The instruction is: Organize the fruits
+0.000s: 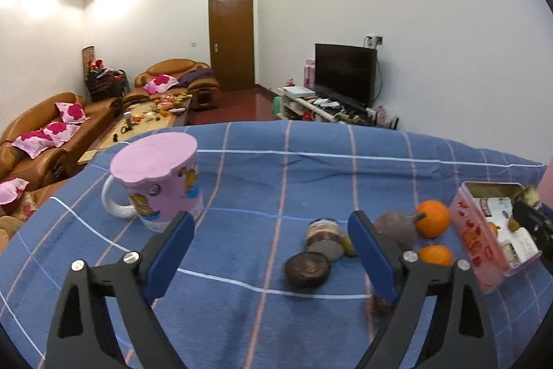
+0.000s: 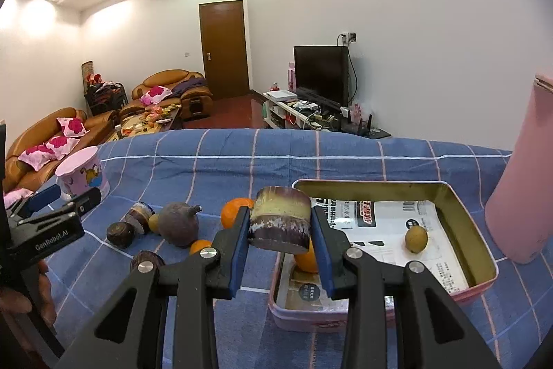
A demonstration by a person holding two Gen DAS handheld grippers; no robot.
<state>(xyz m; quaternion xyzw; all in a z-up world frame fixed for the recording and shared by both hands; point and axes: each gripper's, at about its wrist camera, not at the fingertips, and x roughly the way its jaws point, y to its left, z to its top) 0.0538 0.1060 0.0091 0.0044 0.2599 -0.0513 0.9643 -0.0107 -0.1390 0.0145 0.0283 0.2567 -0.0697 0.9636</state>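
My right gripper (image 2: 280,230) is shut on a purple sugarcane piece (image 2: 280,220) and holds it above the near left corner of the pink tin tray (image 2: 480,251). The tray holds a small yellow fruit (image 2: 416,239) and an orange (image 2: 306,260). On the blue cloth to the left lie a second sugarcane piece (image 1: 324,239), a dark round fruit (image 1: 307,269), a purple fig-like fruit (image 1: 395,229) and two oranges (image 1: 432,218), (image 1: 435,255). My left gripper (image 1: 269,248) is open and empty above the cloth near them.
A pink lidded mug (image 1: 157,180) stands at the left of the table. A tall pink bottle (image 2: 522,196) stands right of the tray. The table's far edge (image 1: 276,123) drops to a living room with sofas and a TV.
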